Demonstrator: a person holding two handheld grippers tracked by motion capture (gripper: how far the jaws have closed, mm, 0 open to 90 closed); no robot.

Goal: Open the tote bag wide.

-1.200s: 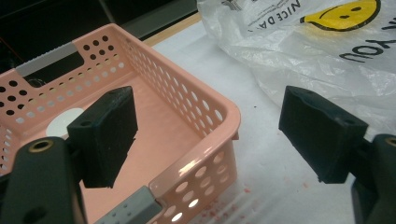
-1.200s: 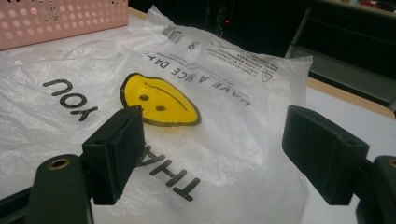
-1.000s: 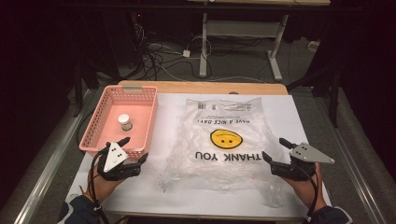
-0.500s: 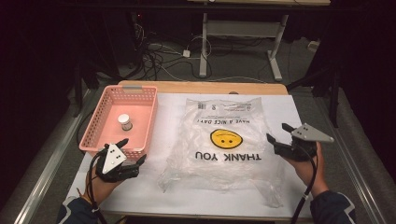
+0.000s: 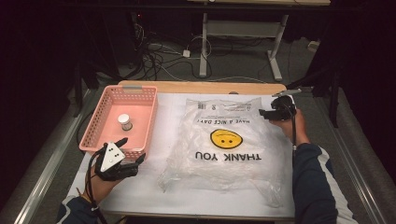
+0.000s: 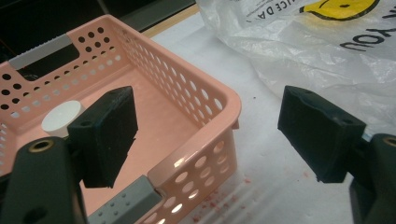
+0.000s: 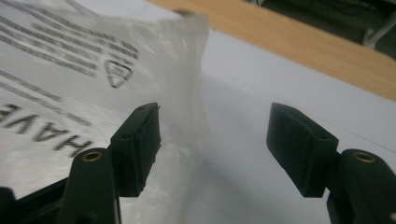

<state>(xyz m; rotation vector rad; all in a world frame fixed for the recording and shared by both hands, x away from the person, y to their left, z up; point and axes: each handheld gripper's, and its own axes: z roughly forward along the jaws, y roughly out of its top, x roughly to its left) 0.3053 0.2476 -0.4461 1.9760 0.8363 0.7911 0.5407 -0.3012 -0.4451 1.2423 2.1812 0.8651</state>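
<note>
Plastic bag [image 5: 227, 140] thin, soft, slippery; take far right edge; right hand-held gripper [image 5: 273, 112] released there, left hand-held gripper [image 5: 125, 158] released near basket [image 5: 112, 140]

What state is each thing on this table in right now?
Plastic bag: lying flat, empty-looking, print upside down from the person's side.
Pink basket: upright, holding one small jar.
White-capped jar: upright, cap on.
Left hand-held gripper: open, straddling the basket's near corner.
Right hand-held gripper: open, at the bag's far right edge.
</note>
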